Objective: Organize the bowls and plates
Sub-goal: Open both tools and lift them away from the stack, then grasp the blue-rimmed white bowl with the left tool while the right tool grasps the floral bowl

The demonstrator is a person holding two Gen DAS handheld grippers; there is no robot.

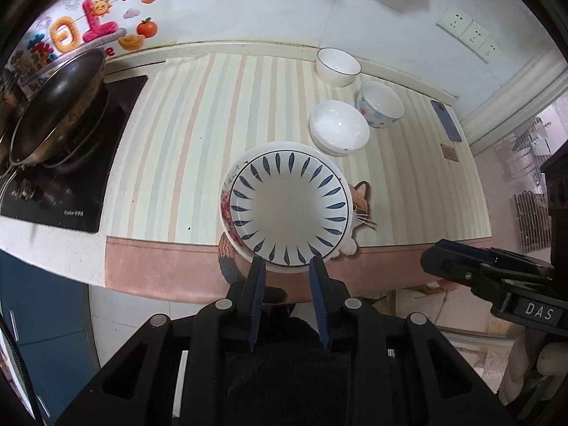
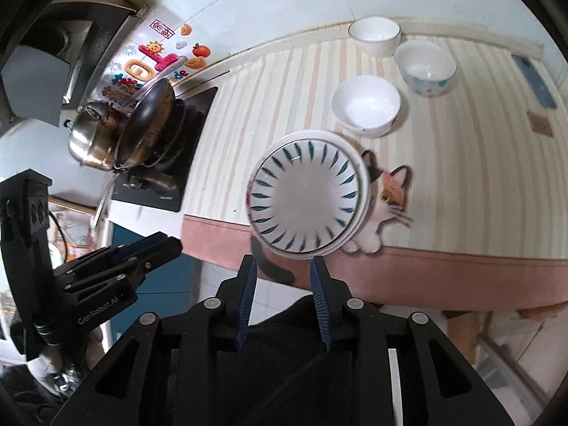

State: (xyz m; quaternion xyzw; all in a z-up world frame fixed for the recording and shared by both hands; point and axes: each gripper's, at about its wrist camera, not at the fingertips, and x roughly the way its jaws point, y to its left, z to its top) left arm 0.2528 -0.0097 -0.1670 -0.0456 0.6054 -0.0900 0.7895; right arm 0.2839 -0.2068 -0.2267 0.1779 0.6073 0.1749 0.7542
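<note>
Now the plates (image 1: 289, 209) are stacked on the table (image 1: 184, 135); left claw (image 1: 287, 264) is seen closed and empty, right claw (image 2: 283, 262) parted and empty

Landmark: white round ceramic plate with blue leaf marks (image 1: 289, 209), stacked on a floral-edged plate (image 1: 226, 202) at the striped desk (image 1: 184, 135) front edge.
Beyond it, right: three white bowls (image 1: 339, 127).
Far left: dark metal pan (image 1: 56, 106).
Left tongs (image 1: 287, 266): empty, above the plate's near rim.
</note>
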